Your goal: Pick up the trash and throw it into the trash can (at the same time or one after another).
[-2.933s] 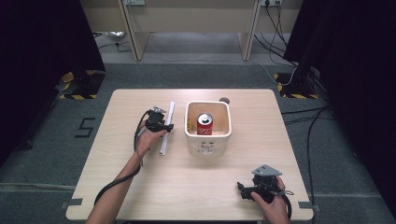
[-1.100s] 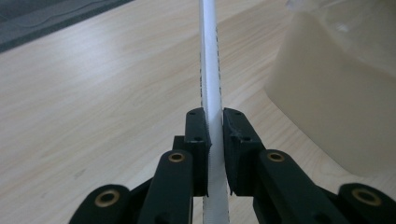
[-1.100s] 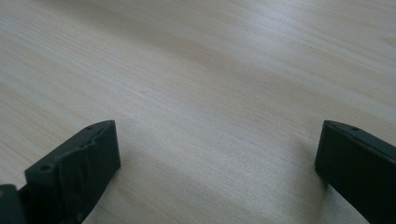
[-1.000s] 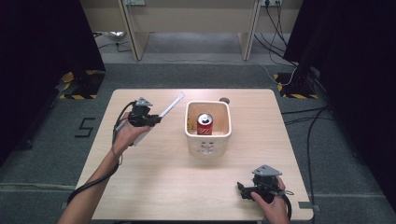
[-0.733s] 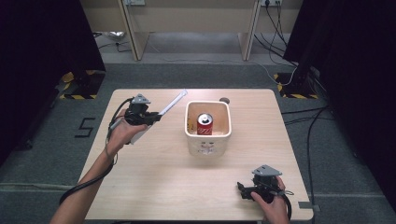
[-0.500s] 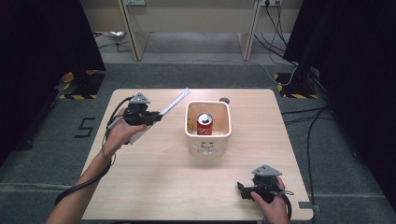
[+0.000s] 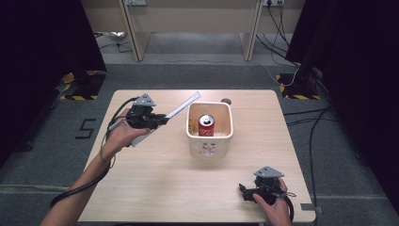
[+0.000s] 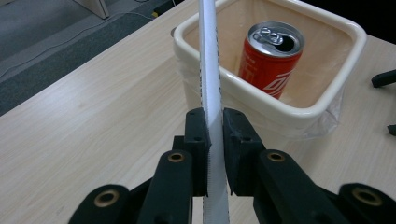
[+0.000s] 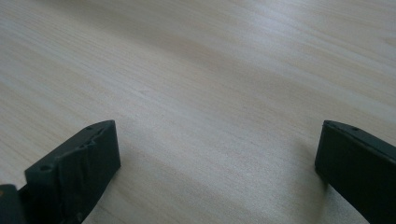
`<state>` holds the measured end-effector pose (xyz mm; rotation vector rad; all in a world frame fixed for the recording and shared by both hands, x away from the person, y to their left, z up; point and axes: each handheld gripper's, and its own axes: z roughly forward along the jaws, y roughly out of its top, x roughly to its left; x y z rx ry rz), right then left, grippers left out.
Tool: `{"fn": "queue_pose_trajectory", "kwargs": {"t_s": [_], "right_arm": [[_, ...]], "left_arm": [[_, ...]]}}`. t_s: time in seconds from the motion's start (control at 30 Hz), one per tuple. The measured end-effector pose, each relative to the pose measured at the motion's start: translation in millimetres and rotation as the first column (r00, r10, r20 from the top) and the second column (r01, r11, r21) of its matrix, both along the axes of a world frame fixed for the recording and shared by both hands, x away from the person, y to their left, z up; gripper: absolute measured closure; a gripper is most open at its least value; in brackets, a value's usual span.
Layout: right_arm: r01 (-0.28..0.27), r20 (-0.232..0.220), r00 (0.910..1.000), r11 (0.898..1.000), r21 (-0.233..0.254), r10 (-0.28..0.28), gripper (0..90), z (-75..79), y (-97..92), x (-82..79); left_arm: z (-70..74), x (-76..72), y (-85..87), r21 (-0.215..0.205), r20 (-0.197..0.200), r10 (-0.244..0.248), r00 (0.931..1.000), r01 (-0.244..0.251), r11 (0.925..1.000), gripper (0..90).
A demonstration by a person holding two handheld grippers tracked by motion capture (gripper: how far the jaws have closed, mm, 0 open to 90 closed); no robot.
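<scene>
Left gripper (image 7: 157, 120) squeezes long white strip (image 7: 181, 106), held up off table (image 7: 155, 188), left of tub. Strip slants up toward far right, tip over tub's far left corner. Cream tub (image 7: 210, 139) sits mid table, red can (image 7: 206, 125) standing inside, top open. Right gripper (image 7: 244, 190) rests at near right edge of table, jaws wide apart, nothing between them, well apart from tub.

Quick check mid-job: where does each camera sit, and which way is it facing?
High view: above the near side, looking down on the table; both forearms show.
Left gripper view: on the left gripper, facing the bin and can; fingers clamp a white strip.
Right gripper view: on the right gripper, facing bare tabletop.
High and left views share bin, can, strip.
</scene>
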<state>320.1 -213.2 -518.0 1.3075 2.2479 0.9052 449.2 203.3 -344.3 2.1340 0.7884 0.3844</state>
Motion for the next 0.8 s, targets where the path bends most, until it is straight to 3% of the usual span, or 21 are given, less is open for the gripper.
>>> {"fn": "queue_pose_trajectory", "kwargs": {"t_s": [0.33, 0.8], "right_arm": [[-0.001, 0.000, 1.0000, 1.000, 0.000, 0.001, 0.3, 0.0, 0.0, 0.0], [-0.001, 0.000, 1.0000, 1.000, 0.000, 0.001, 0.3, 0.0, 0.0, 0.0]], "left_arm": [[0.5, 2.4, -19.8, 0.034, -0.015, -0.046, 0.9988, 0.046, 0.9983, 80.0], [1.4, 13.5, -39.9, 0.079, -0.032, -0.068, 0.9972, 0.070, 0.9944, 79.8]]}}
